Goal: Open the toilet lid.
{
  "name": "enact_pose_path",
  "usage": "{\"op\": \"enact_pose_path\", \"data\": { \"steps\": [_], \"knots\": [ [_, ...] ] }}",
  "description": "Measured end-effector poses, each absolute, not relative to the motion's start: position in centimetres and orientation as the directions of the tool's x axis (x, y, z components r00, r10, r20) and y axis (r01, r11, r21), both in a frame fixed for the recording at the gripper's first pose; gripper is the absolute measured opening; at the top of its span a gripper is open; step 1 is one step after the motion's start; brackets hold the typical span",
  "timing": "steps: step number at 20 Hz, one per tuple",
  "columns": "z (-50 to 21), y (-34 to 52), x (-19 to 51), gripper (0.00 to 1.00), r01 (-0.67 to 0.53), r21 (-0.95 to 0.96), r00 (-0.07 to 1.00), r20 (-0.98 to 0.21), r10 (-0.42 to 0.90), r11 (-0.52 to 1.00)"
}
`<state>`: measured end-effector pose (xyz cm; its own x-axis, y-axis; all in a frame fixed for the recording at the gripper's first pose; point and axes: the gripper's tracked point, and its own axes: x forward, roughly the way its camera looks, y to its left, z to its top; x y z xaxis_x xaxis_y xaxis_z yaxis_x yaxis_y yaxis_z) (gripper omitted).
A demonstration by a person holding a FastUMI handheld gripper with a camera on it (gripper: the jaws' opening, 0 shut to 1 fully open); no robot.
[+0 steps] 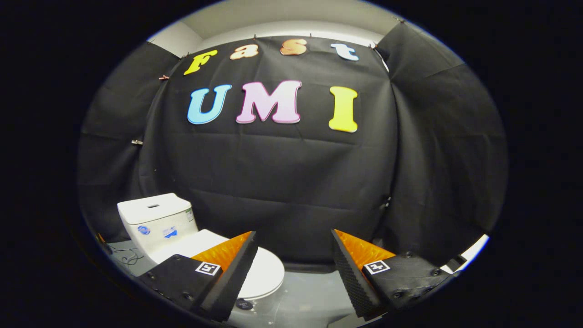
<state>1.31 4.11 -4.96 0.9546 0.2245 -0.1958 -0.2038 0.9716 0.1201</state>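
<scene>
Hovering with gripper (294, 255) fingers spread apart, gripping nothing | toilet lid (262, 273) lying closed on the toilet (157, 223), sitting beyond and partly behind the left finger | needing to drop toward the lid's front rim, hooking under before lifting | bowl contents hidden.

The pale grey floor (309, 296) carries a white toilet (182, 241), which stands directly on it in front of the black cloth wall. The toilet's tank (157, 218) is at its back and its lid (264, 273) lies shut, flat over the bowl. Beside the tank, on the side away from the bowl, a thin dark cable (130, 258) lies looped on the floor.

The hand-held gripper (294, 269) has its fingers spread wide apart, holding nothing.
</scene>
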Motion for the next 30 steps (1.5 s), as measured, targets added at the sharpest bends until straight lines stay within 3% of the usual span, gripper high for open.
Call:
{"op": "enact_pose_path", "data": {
  "steps": [3, 9, 12, 16, 21, 24, 27, 29, 30],
  "knots": [
    [-10.0, 5.2, 2.3, 0.98, -0.198, 0.28, 0.892, -0.345, 0.291, 0.939],
    [-18.2, 7.1, 3.4, 0.99, -0.153, 0.466, 0.772, -0.494, 0.4, 0.872],
    [-23.5, 9.1, 2.3, 0.99, 0.012, 0.696, 0.654, -0.548, 0.521, 0.718],
    [-31.7, 10.7, -1.6, 0.99, 0.217, 0.75, 0.516, -0.632, 0.578, 0.625],
    [-34.9, 14.1, -4.8, 0.97, 0.269, 0.788, 0.398, -0.615, 0.681, 0.554],
    [-35.3, 16.4, -4.0, 0.94, 0.282, 0.825, 0.379, -0.565, 0.733, 0.49],
    [-37.7, 16.0, -3.6, 0.25, 0.318, 0.801, 0.388, -0.598, 0.701, 0.507],
    [-36.5, 15.3, -4.2, 0.25, 0.334, 0.828, 0.397, -0.557, 0.729, 0.45],
    [-37.4, 16.7, -3.7, 0.19, 0.34, 0.834, 0.401, -0.546, 0.735, 0.434]
  ]
}}
